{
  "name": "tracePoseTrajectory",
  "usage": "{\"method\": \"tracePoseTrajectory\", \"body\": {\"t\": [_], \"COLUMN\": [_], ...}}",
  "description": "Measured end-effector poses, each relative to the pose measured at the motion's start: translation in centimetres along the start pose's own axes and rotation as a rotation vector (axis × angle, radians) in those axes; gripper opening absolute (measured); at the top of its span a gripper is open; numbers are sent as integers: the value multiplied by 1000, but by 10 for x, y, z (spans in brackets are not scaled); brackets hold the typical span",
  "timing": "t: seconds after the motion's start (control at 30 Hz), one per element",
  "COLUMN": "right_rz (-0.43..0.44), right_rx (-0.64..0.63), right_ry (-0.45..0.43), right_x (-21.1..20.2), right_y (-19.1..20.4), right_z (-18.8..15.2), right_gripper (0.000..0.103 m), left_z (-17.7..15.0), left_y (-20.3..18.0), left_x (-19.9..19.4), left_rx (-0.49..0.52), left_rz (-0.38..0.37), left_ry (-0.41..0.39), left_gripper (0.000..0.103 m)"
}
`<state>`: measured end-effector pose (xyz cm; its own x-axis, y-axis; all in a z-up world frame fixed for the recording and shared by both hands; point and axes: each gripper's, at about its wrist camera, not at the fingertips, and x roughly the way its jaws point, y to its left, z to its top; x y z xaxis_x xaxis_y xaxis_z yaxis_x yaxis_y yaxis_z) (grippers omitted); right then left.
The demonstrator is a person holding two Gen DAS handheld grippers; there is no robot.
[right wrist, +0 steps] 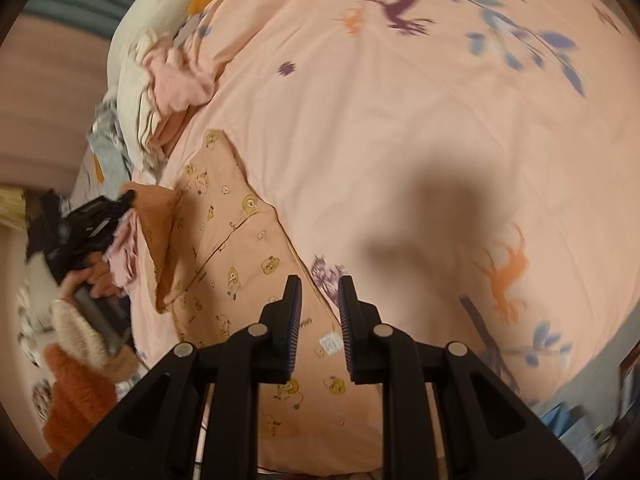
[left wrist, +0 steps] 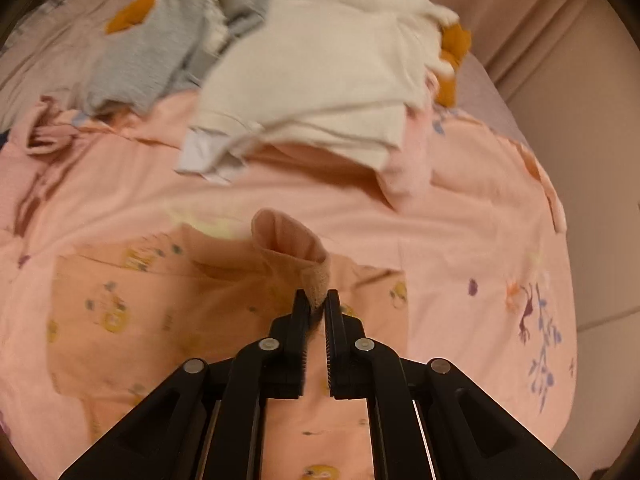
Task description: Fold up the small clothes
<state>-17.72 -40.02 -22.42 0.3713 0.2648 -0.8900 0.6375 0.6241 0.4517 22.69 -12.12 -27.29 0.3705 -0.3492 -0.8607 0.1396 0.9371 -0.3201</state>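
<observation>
Mostly the surface is a pink bedsheet (left wrist: pixel 460 216) printed with deer and blue leafy sprigs, spread wide across both views. In the left wrist view, a grey garment (left wrist: pixel 160 52) with a mustard patch lies at upper left, and a cream garment (left wrist: pixel 320 80) is heaped at upper centre, its folds spilling onto the sheet. Beige upholstery or wall (left wrist: pixel 580 100) fills the right edge. At lower centre the left gripper (left wrist: pixel 317 300) has its jaws pinched together on a cuff of the peach bear-print garment (left wrist: pixel 120 300), lifting that cuff into a small open tube above the rest of the garment, which lies flat across the lower left.

In the right wrist view, a hand (right wrist: pixel 94 280) on the other black gripper shows at the left edge, beside an orange fuzzy sleeve (right wrist: pixel 76 392) at lower left. The clothes pile (right wrist: pixel 152 80) sits at upper left. The same peach garment (right wrist: pixel 224 248) runs diagonally from centre left to bottom centre. The right gripper (right wrist: pixel 319 284) hangs above its edge, jaws slightly apart and gripping nothing. A dark shadow (right wrist: pixel 436 208) falls on the sheet right of centre.
</observation>
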Motion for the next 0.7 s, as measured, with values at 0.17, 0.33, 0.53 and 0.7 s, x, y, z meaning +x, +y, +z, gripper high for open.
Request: {"method": "tracePoseTrajectory", "body": {"t": [0.17, 0.33, 0.53, 0.7], "right_rz": [-58, -21, -7, 51], "right_rx": [22, 49, -31, -46], "right_ry": [13, 8, 46, 107], "right_x": [-8, -7, 11, 42], "right_y": [-18, -13, 20, 48], "right_z": [-9, -9, -11, -17], "right_gripper": [23, 35, 41, 42], "left_z": [-12, -30, -61, -89], "left_y": [-23, -21, 49, 137], "left_x": [22, 30, -25, -35], "left_rx": [5, 29, -16, -97], "left_rz": [-23, -14, 56, 220], "left_ry": [146, 297, 203, 233], "left_gripper": [11, 19, 38, 38]}}
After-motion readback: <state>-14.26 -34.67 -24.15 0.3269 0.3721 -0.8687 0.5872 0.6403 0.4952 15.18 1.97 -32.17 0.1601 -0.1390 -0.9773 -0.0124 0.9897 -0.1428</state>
